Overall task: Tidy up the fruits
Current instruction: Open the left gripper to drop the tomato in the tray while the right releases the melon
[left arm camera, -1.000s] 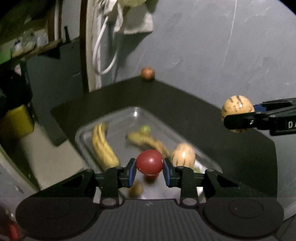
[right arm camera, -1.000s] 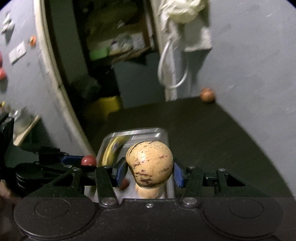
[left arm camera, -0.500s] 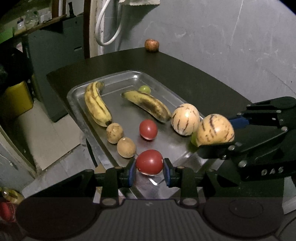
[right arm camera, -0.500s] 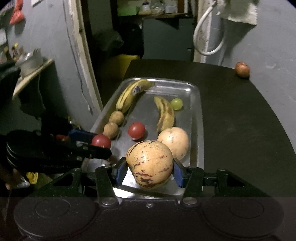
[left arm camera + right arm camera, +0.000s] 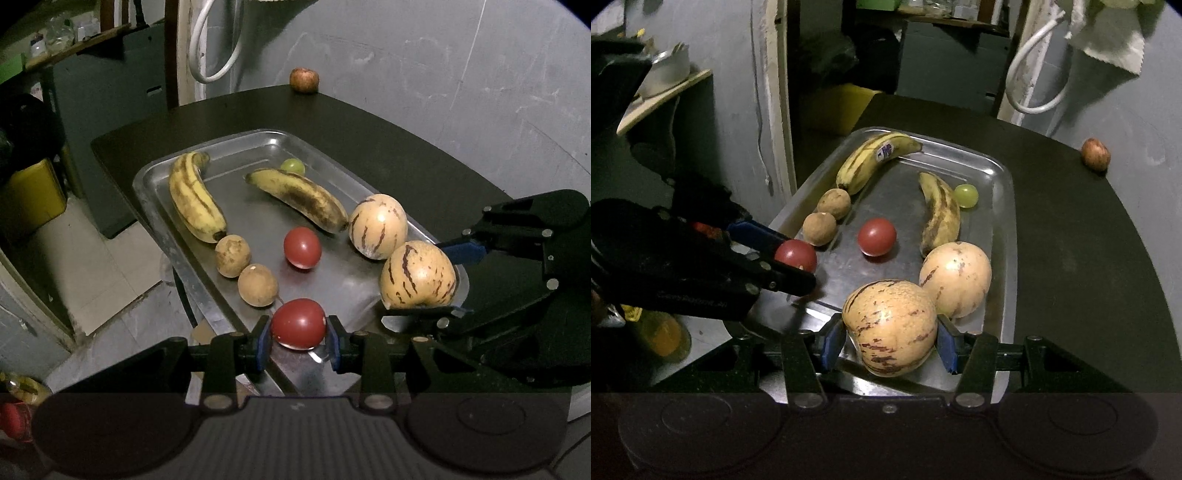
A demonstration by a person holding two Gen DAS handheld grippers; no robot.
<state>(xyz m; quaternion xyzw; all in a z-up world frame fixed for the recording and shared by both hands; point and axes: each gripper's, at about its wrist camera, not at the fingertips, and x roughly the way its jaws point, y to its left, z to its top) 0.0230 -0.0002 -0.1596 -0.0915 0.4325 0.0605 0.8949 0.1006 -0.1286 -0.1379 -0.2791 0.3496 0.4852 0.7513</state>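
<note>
A: Grey plastered wall behind; dark desk (image 5: 388, 147) below, carrying a steel tray (image 5: 147, 192) at the centre; white hose loop (image 5: 207, 48) hanging at 12 o'clock in the left wrist view.

B: And on the tray?

A: Yellow banana (image 5: 194, 199) at 10 o'clock along the left rim; browner banana (image 5: 301, 199) toward 12 o'clock, with a green grape (image 5: 293, 165) touching its far end; two brown round fruits (image 5: 233, 255) side by side just below the yellow banana's tip; loose tomato (image 5: 302, 246) near the middle; striped melon (image 5: 377, 226) at 2 o'clock by the right rim.

B: Left gripper?

A: Left gripper (image 5: 298, 341) clamped on a held tomato (image 5: 298, 324), blue pads pressed to both its sides; held over the tray's near edge at 6 o'clock, just beside the nearer brown fruit.

B: Right gripper?

A: Right gripper (image 5: 891, 341) closed around a held striped melon (image 5: 891, 326); sitting over the tray's near right corner, touching or almost touching the resting striped melon; contact with the tray floor impossible to tell.

B: Off the tray?

A: A reddish apple (image 5: 1095, 154) alone at the desk's far edge against the wall, at 1 o'clock, well apart from the tray.
</note>
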